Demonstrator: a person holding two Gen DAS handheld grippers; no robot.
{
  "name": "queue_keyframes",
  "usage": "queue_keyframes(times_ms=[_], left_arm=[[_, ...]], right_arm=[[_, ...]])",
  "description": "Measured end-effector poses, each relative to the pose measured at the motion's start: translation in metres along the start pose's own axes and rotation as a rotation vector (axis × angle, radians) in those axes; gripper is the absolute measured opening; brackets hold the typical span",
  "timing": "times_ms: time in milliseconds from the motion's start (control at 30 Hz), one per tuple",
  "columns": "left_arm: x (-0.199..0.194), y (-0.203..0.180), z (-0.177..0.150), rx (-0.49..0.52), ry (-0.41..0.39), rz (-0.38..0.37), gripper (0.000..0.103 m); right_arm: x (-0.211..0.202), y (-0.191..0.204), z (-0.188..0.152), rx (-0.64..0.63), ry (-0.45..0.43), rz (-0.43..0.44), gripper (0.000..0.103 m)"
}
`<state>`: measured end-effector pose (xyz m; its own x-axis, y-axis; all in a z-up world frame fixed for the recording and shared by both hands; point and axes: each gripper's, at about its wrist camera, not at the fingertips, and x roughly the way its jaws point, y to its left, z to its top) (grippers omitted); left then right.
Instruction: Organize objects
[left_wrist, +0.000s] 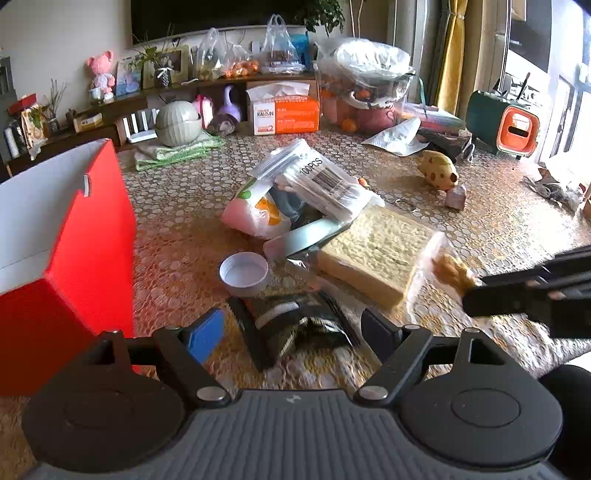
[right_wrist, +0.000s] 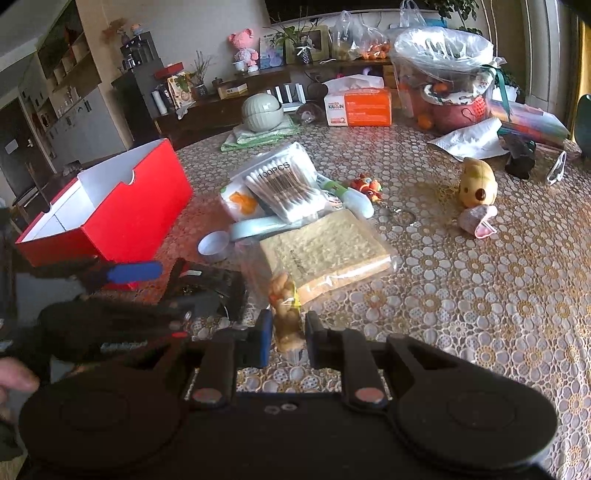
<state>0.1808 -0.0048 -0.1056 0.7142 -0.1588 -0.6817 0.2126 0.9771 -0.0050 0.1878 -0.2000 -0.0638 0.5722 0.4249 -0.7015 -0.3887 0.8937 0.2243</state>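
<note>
A living-room table (right_wrist: 480, 295) under a lace-patterned cloth carries a loose heap of small goods, with shelves of ornaments and plastic bags behind it. An open red box (right_wrist: 122, 218), white inside, sits at the left of the table. In the right wrist view the right gripper (right_wrist: 286, 338) has its fingers drawn in on either side of a small clear snack packet (right_wrist: 284, 314) of pale brown pieces; whether the pads press it I cannot tell for sure, though they sit right against it. The packet's long axis runs away from the camera, along the fingers, its far end pointing toward the wrapped pale sponge block (right_wrist: 325, 251) just beyond. The left gripper (left_wrist: 295, 332) stands wide open, its blue pad at the left, with a dark crumpled foil pouch (left_wrist: 295, 325) lying between the fingers, not gripped. A white cap (left_wrist: 243, 273) rests just past the pouch, and a bag of cotton swabs (left_wrist: 317, 181) marked 100PCS tops the pile
</note>
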Motion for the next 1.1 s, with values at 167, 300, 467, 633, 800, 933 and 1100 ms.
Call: queue_keyframes(times_ms=[167,300,467,633,800,933,1100], left_arm=[[0.022,0.007,-0.001,-0.017,0.052,-0.007,0.082],[0.028,0.010,-0.004,-0.051,0.069,-0.038,0.082],[0.026,0.007,-0.004,-0.043,0.040,-0.016,0.071],[0.024,0.009,-0.005,-0.070,0.031,-0.029,0.059],[0.010,0.010,-0.007,-0.108,0.029,-0.029,0.052],[-0.012,0.012,-0.009,-0.143,0.009,-0.043,0.044],[-0.037,0.017,-0.010,-0.160,-0.032,-0.048,0.041]], right_arm=[[0.003,-0.004,0.000,0.001,0.009,-0.001,0.018],[0.007,-0.004,-0.001,0.002,0.019,-0.002,0.018],[0.010,-0.005,-0.001,0.003,0.026,-0.009,0.018],[0.009,-0.002,-0.001,-0.003,0.028,-0.013,0.018],[0.002,0.006,0.000,-0.024,0.016,-0.018,0.018],[-0.010,0.014,0.004,-0.045,-0.004,-0.016,0.018],[-0.020,0.028,0.009,-0.068,-0.018,-0.018,0.018]])
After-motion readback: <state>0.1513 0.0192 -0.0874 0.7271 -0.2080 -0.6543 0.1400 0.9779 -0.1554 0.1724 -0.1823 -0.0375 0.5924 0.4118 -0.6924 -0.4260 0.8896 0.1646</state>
